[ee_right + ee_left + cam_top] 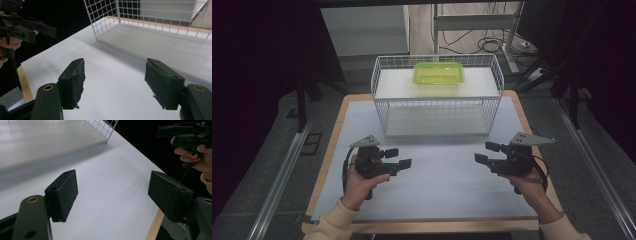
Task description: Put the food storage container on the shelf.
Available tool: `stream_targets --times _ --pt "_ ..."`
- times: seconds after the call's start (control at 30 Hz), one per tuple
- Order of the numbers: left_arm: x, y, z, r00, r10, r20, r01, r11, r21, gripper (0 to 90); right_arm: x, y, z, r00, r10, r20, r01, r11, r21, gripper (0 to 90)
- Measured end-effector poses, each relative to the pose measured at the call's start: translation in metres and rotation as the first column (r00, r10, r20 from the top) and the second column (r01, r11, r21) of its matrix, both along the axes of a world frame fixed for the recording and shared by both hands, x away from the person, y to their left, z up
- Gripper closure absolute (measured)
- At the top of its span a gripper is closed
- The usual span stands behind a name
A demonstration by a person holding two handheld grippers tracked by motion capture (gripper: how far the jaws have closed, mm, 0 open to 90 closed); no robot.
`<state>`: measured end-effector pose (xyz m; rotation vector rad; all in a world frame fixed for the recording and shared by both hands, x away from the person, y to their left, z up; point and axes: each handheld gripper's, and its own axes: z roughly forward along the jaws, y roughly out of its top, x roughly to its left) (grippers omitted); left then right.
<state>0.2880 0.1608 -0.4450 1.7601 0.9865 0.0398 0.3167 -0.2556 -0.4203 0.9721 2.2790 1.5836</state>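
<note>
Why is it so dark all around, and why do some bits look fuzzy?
High view: light falls on the table and wire rack; the room's sides stay black. Left gripper view: the rack's shelf is blurred, with a soft shadow before it. Right gripper view: the wire grid looks sharper, background black.

Soft overhead light leaves the white table mat (437,165) bright and evenly lit while the surroundings sink into near black, the wire rack (437,95) casts a faint shadow toward the near side, and both gripper views blur slightly in the distance.

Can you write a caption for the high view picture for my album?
Two open grippers, left and right, face a green tub on a wire rack.
</note>
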Motion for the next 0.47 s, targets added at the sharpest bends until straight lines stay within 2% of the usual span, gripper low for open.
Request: stream_targets --times 0.17,0.33,0.47 --pt "0.001 0.004 -0.007 0.9997 0.02 -0.011 -0.02 0.9998 -0.003 23.4 0.0 -0.002 -0.01 0.9999 -0.012 -0.011 0.012 0.9999 0.007 31.8" --pt "0.001 0.005 -0.009 0.9998 0.014 -0.015 -0.014 0.9999 -0.004 23.4 0.0 -0.001 -0.008 1.0 -0.009 -0.004 0.009 0.9999 0.01 30.6" --pt "0.002 0.007 -0.017 0.9992 0.013 -0.037 -0.013 0.9999 0.01 22.4 -0.001 0.0 -0.013 0.9999 -0.011 0.001 0.011 0.9999 -0.008 23.9"
